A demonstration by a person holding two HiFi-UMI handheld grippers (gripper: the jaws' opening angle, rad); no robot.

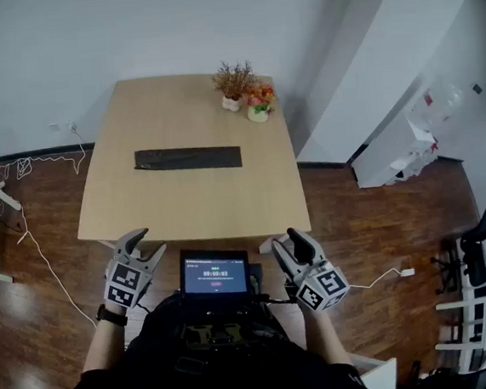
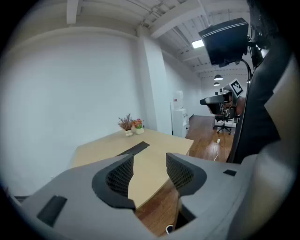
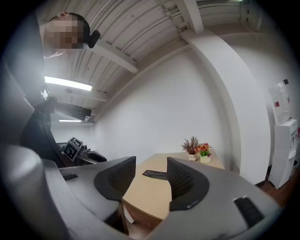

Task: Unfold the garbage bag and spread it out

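Note:
A folded black garbage bag (image 1: 188, 159) lies flat as a long strip across the middle of the light wooden table (image 1: 142, 208). It also shows as a dark strip in the left gripper view (image 2: 135, 149) and in the right gripper view (image 3: 155, 174). My left gripper (image 1: 143, 243) hangs open just off the table's near left edge, with nothing between its fingers. My right gripper (image 1: 291, 245) hangs open off the near right corner, also empty. Both are well short of the bag.
Two small pots of flowers (image 1: 245, 92) stand at the table's far right. A small screen (image 1: 214, 275) sits at the person's chest between the grippers. White cables (image 1: 38, 243) trail on the wooden floor at left. A white cabinet (image 1: 393, 153) and a chair (image 1: 481, 269) stand at right.

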